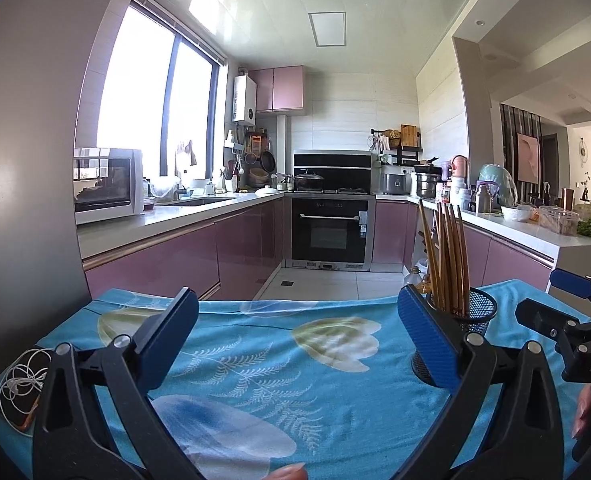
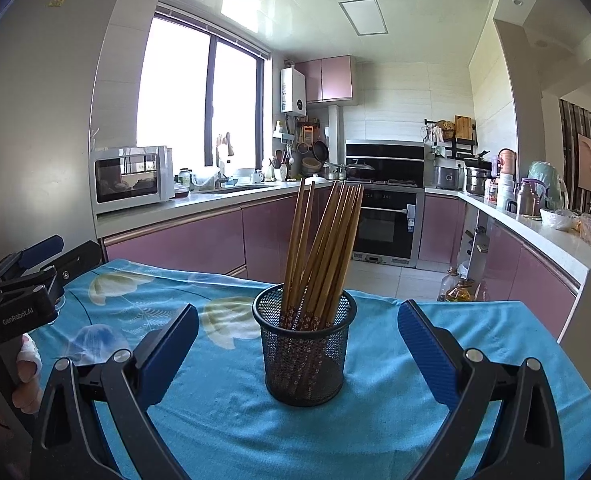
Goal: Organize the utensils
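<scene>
Both tools wide open, gripping nothing — right tool frames the mesh cup of chopsticks upright on the blue-clothed tabletop; left tool hovers beside.

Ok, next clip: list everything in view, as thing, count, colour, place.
chopsticks: a bundle, count unclear, brown wood with patterned lower ends, standing in the holder
mesh holder: one, black, upright on the cloth
tablecloth: one, blue with leaf print, covering the table
phone with earphone cable: one, dark with white cable, left edge of the cloth
microwave: one, white, left counter
oven: one, black, far wall
left gripper: open, empty, over the cloth
right gripper: open, either side of the holder, not gripping it
</scene>
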A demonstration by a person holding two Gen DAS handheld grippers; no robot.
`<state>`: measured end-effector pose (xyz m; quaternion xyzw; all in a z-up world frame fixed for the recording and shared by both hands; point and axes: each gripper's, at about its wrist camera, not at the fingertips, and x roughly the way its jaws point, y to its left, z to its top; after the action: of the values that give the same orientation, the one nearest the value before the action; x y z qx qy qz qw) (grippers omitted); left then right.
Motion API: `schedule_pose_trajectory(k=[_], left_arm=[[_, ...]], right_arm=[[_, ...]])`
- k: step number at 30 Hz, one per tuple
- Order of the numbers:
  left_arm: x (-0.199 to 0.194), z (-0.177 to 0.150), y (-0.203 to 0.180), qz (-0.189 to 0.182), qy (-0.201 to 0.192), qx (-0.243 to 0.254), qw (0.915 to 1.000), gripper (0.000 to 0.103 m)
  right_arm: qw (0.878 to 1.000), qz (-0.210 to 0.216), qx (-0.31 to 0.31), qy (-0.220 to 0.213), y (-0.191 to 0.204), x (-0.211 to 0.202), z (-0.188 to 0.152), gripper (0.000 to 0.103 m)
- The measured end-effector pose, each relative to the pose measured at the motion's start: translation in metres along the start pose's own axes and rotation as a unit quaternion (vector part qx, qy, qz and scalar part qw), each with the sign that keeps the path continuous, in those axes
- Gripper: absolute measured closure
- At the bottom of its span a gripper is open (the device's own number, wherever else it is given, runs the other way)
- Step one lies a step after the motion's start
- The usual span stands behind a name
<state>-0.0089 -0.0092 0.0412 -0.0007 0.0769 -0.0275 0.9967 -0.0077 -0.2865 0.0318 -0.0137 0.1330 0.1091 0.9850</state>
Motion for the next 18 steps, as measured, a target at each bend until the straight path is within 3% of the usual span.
schedule_pose_trajectory(k=[18], left_arm=[[-0.0039,-0.0040,-0.0036,0.013,-0.019,0.007,0.9997,0.005]], right_arm=[[1.000,-0.005,0.002,-0.004,0.0016,-0.0012,0.0003,0.007]])
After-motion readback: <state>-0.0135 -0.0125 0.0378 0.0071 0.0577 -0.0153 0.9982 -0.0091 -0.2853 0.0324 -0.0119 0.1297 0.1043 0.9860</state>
